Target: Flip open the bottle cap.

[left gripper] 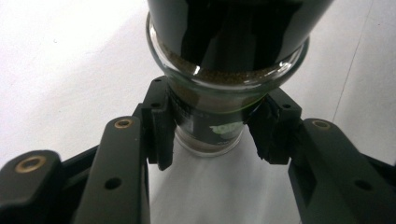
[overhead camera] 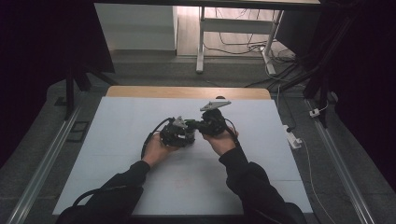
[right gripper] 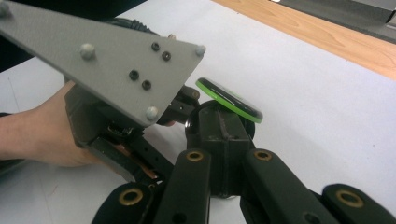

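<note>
A glass jar with brown granules in it is clamped between the pads of my left gripper. The pads press on its narrow, labelled part. A dark shape covers the jar's wide end. In the right gripper view a black lid with a green rim stands tilted just beyond the tips of my right gripper, whose jaws are closed together. Whether they pinch the lid I cannot tell. The left gripper's grey plate and the hand holding it lie to the left. In the high view the left gripper and right gripper meet over the table's middle.
The white table top has a wooden strip along its far edge. Beyond it stand white desk legs with loose cables on the floor. A power strip lies on the floor at the right.
</note>
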Tool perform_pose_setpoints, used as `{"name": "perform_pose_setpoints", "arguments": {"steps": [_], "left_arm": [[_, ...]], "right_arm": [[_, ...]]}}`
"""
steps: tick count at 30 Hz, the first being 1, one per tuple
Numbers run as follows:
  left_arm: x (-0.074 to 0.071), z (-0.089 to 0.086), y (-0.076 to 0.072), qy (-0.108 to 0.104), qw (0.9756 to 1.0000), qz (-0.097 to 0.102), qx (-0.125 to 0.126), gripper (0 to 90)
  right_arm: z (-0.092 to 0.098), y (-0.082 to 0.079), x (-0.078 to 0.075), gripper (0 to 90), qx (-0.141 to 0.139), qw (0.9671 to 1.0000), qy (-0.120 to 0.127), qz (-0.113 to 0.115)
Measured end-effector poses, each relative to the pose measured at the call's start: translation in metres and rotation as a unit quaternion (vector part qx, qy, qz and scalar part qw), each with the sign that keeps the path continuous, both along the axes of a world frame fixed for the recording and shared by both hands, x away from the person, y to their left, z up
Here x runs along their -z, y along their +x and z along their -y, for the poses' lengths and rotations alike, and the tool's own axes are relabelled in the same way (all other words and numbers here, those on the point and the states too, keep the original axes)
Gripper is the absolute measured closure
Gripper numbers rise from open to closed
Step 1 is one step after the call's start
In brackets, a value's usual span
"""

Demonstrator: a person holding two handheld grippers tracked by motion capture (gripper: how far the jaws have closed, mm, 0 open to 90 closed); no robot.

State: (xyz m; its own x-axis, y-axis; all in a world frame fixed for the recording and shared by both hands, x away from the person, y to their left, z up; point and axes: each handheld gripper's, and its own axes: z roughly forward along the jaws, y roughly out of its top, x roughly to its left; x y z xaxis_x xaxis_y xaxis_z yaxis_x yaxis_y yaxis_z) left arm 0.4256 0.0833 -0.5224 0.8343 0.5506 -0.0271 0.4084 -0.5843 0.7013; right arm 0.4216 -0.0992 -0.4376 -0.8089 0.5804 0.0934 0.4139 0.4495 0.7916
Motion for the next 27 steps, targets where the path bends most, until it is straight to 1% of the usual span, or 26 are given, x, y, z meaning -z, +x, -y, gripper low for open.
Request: {"name": "perform_pose_setpoints", "arguments": {"steps": [5, 12, 13, 17, 21, 22, 27], "left_arm": [[0.0, 0.0, 0.001, -0.001, 1.0, -0.001, 0.003, 54.2], [0.0, -0.001, 0.001, 0.002, 1.0, 0.0, 0.008, 54.2], [-0.001, -0.001, 0.001, 0.006, 0.9999, 0.001, 0.011, 54.2], [0.0, -0.001, 0.001, 0.006, 0.9999, 0.002, 0.012, 54.2], [0.0, -0.001, 0.001, 0.005, 0.9999, 0.003, 0.011, 54.1], [0.0, -0.001, 0.001, 0.001, 1.0, 0.002, 0.009, 54.2], [0.001, -0.001, 0.001, -0.002, 1.0, 0.004, 0.008, 54.0]], "right_arm": [[-0.001, 0.004, -0.001, 90.0, 0.002, 1.0, 0.005, 0.001], [-0.002, 0.011, -0.003, 90.0, 0.009, 0.9999, 0.013, -0.001], [-0.002, 0.013, -0.003, 90.0, 0.01, 0.9998, 0.014, -0.002], [-0.002, 0.018, -0.003, 90.0, 0.015, 0.9997, 0.02, -0.004], [-0.003, 0.021, 0.0, 90.0, 0.019, 0.9996, 0.017, -0.008], [-0.004, 0.022, 0.001, 90.0, 0.019, 0.9997, 0.016, -0.009], [-0.005, 0.022, 0.002, 90.0, 0.018, 0.9997, 0.013, -0.011]]}}
